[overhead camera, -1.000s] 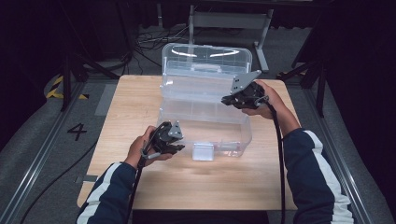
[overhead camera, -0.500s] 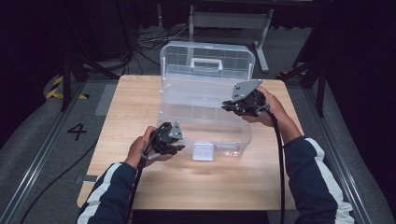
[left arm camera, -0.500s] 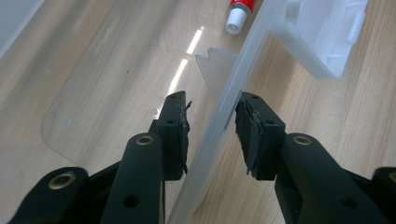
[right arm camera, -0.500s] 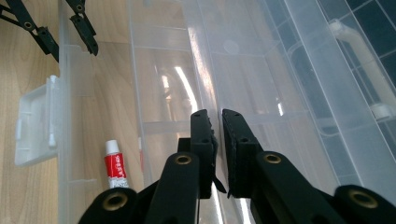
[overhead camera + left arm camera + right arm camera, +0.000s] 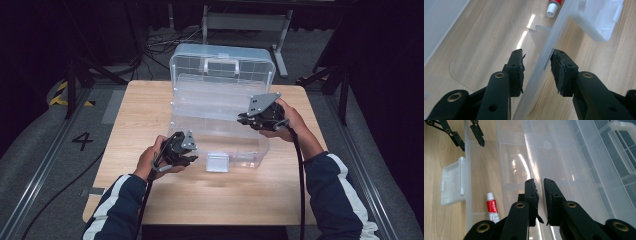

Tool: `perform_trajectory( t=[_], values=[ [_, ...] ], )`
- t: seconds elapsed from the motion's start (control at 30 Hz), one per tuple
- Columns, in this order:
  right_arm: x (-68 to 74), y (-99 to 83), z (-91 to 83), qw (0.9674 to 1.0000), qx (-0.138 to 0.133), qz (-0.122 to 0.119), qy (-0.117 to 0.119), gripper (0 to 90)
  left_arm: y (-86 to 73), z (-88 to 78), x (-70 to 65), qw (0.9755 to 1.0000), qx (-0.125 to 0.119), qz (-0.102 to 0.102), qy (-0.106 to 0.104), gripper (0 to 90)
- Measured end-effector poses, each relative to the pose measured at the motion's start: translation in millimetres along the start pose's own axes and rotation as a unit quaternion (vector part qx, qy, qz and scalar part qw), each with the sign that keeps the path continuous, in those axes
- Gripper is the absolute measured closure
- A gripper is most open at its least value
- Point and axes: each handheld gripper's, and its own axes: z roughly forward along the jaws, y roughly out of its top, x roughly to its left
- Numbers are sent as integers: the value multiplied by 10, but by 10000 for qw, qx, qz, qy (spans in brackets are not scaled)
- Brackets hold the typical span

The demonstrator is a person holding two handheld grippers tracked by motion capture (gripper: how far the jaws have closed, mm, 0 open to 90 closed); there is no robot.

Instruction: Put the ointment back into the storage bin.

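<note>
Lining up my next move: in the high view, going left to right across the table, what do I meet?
Left gripper at the box's front wall → white latch on the clear plastic box → right gripper over the box's right part.

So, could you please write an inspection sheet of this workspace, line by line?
Surface: wooden table, bare around the box.
Job's things: clear plastic organizer box, lid raised; red-and-white tube inside.
Clutter: nothing seen.
Grippers: left claw straddles the box's front wall, pads apart from it; right claw over the inner tray edge, jaws just opening slightly.
Cables: one trails from each claw; more on the floor behind.
Surroundings: dark floor, metal frames, a "4" mark.
</note>
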Motion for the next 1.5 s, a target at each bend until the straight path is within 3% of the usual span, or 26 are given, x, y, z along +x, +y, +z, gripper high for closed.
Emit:
perform_trajectory(
  t=[0.53, 0.7, 0.97, 1.1, 1.23, 1.5],
  values=[
    [131, -109, 5, 9993, -304, 210, -66, 801, -3, -14, 20, 9999, -42, 22, -99, 642],
    [165, -146, 5, 9987, -388, 316, -40, 802, -4, -96, 12, 9994, -319, 71, -130, 706],
    [196, -189, 3, 9980, -498, 397, -19, 802, -34, -168, 34, 9988, -481, -11, -134, 679],
    [200, -197, 4, 9977, -524, 436, -31, 801, -39, -183, 31, 9990, -440, 15, -69, 670],
    [209, -204, 3, 9975, -538, 448, -54, 799, -62, -283, 44, 9962, -823, -139, -235, 667],
    [222, -211, 0, 9975, -535, 444, -79, 795, -91, -443, 28, 9948, -1006, -73, -158, 668]
  ],
)
